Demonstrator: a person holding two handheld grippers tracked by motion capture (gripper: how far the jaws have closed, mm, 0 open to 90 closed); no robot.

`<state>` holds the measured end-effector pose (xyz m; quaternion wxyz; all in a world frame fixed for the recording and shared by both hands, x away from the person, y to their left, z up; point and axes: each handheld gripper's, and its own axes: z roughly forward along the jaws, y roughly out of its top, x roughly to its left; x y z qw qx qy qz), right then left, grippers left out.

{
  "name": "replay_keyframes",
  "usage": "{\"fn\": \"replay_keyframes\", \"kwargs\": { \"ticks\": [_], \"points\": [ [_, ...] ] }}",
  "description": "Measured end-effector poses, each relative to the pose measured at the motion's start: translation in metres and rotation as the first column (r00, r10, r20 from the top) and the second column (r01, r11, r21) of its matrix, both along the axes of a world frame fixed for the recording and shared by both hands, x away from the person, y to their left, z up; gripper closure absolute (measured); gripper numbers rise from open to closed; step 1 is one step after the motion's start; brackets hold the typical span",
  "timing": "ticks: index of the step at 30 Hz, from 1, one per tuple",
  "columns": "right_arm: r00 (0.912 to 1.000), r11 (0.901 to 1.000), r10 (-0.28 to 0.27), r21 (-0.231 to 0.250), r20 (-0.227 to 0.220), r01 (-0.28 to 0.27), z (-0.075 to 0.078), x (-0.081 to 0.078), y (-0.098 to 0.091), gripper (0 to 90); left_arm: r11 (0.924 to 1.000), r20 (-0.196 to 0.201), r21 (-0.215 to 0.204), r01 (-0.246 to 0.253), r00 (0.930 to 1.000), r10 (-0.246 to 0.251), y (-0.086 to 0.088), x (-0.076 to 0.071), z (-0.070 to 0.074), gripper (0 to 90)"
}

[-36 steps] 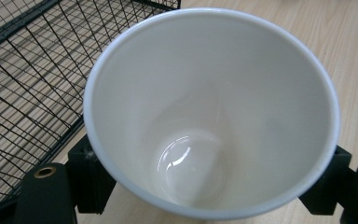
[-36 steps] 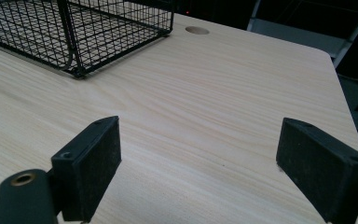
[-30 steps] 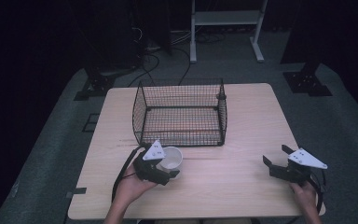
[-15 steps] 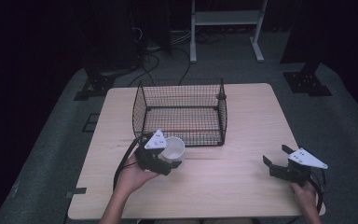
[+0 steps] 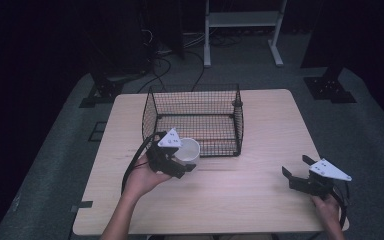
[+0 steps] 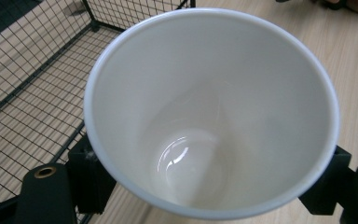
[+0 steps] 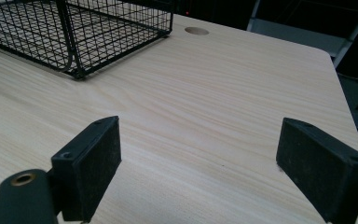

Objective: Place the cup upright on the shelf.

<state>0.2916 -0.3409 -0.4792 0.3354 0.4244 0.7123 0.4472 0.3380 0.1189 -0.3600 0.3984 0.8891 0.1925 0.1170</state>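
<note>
From the high view, the left gripper (image 5: 184,162) clamps a white cup (image 5: 187,150) just in front of the wire basket (image 5: 195,120), its own body hiding the cup's near side. The right gripper (image 5: 296,169) sits near the table's (image 5: 260,200) right edge, bare wood between. In the left gripper view the cup's (image 6: 212,112) base is cut off, pads pressing both sides. In the right gripper view the jaws gape over empty tabletop.
</note>
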Motion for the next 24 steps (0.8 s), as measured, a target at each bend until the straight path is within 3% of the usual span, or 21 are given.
{"fn": "replay_keyframes", "kwargs": {
  "ticks": [24],
  "points": [
    [0.9999, 0.9998, -0.01, 0.016, -0.005, 0.011, 0.0, 0.0, -0.002, 13.1, 0.9995, 0.012, 0.025, 0.018, 0.9998, -0.018, -0.008, 0.031, 0.039, 21.2]
  ]
}}
